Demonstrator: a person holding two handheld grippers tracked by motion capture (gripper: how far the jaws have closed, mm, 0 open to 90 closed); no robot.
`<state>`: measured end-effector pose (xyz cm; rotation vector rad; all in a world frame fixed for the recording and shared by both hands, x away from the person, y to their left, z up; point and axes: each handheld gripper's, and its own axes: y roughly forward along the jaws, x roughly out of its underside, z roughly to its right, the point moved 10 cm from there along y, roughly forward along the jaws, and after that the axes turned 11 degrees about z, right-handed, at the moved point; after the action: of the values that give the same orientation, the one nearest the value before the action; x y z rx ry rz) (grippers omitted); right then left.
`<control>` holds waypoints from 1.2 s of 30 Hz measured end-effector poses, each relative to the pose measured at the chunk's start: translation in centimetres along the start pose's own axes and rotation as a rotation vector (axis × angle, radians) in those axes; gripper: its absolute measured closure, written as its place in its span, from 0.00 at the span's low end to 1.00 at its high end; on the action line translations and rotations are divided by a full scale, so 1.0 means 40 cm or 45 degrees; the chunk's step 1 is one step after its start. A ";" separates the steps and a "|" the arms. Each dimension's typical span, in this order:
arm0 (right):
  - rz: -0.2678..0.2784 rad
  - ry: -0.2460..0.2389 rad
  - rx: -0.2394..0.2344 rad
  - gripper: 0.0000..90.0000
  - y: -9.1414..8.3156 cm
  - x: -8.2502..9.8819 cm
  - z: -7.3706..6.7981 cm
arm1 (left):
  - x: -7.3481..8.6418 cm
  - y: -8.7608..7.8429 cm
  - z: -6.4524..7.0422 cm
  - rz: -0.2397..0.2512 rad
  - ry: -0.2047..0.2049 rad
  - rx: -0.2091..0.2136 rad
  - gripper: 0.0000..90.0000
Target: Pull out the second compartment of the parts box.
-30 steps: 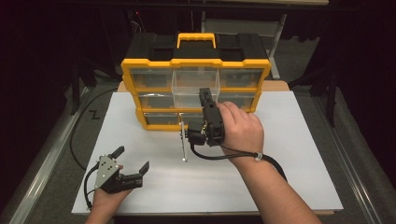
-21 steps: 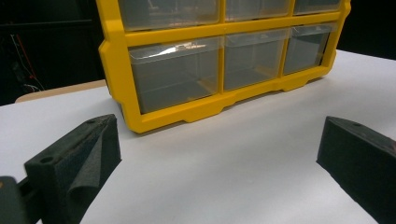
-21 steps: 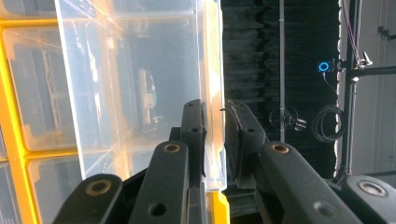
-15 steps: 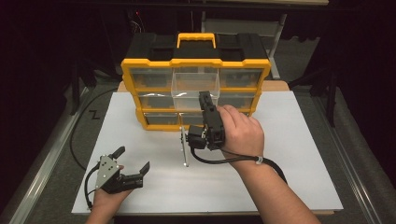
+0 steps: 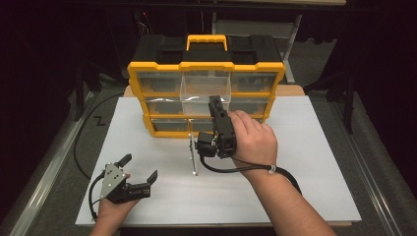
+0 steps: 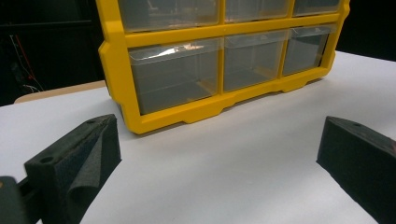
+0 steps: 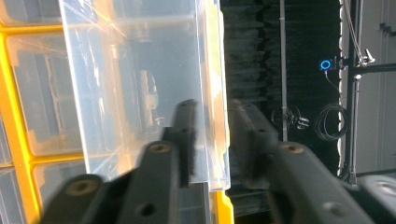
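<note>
A yellow and black organizer (image 5: 206, 66) with clear drawers stands at the back of the white board; its frame (image 6: 187, 114) also faces my left gripper. Its top middle clear drawer (image 5: 205, 91) is pulled out toward me. My right gripper (image 5: 214, 102) reaches up to that drawer's front. In the right gripper view the jaws (image 7: 215, 121) are closed on the edge of the drawer wall (image 7: 140, 93), one jaw seen through the plastic. My left gripper (image 5: 139, 167) rests at the board's front left, open and holding nothing (image 6: 219, 154).
A thin shiny rod (image 5: 193, 152) is in front of the organizer, just left of my right hand. The white board (image 5: 319, 162) has free room at right. A black cable (image 5: 81, 147) loops off the left edge beside a metal rail.
The right hand and its gripper shifted slightly at the pulled-out drawer. The left gripper has stayed where it was.
</note>
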<state>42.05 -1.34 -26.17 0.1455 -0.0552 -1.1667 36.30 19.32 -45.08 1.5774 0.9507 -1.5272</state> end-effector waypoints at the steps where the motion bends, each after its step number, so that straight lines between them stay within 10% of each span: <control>1: 0.010 -0.004 -0.004 0.76 -0.004 -0.003 -0.001 | 0.000 0.000 0.000 -0.001 0.000 0.000 0.00; 15: 0.036 0.063 -0.138 0.60 -0.085 0.037 -0.085 | 0.003 0.000 -0.009 -0.004 -0.026 -0.012 0.01; 36: -0.093 0.055 -0.405 0.48 -0.182 0.229 -0.392 | 0.009 -0.003 -0.020 -0.018 -0.045 -0.037 0.01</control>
<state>40.87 -11.22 -43.00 -0.1092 0.1745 -1.2295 36.59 20.09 -45.41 1.5219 0.9625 -1.5395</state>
